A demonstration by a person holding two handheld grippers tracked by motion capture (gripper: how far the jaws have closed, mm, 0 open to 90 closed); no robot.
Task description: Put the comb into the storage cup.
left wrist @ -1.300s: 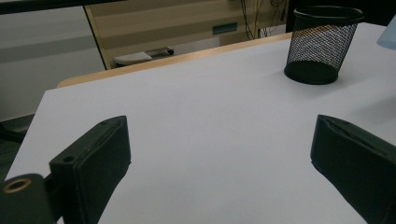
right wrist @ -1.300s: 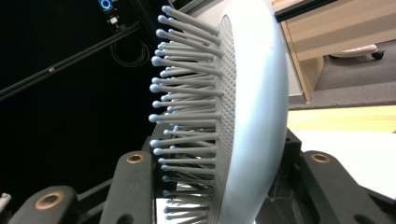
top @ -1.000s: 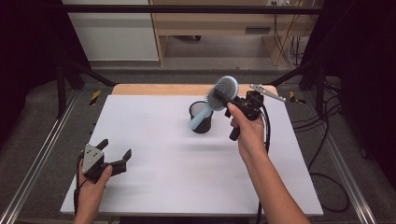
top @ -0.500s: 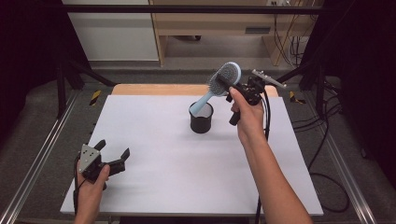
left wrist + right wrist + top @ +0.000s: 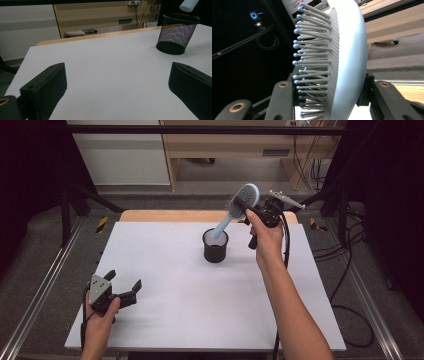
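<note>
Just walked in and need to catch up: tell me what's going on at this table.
A person works two handheld grippers over a white table. The right gripper is clamped on the head of a light blue hairbrush with grey bristles, holding it tilted so the handle's end sits just above the rim of the black wire-mesh cup, not yet dropped in. The left gripper rests near the table's front left corner, jaws open and empty.

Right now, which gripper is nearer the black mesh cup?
Right. The right gripper holds the hairbrush just above and beside the mesh cup; the left gripper rests open at the table's near-left corner.
</note>
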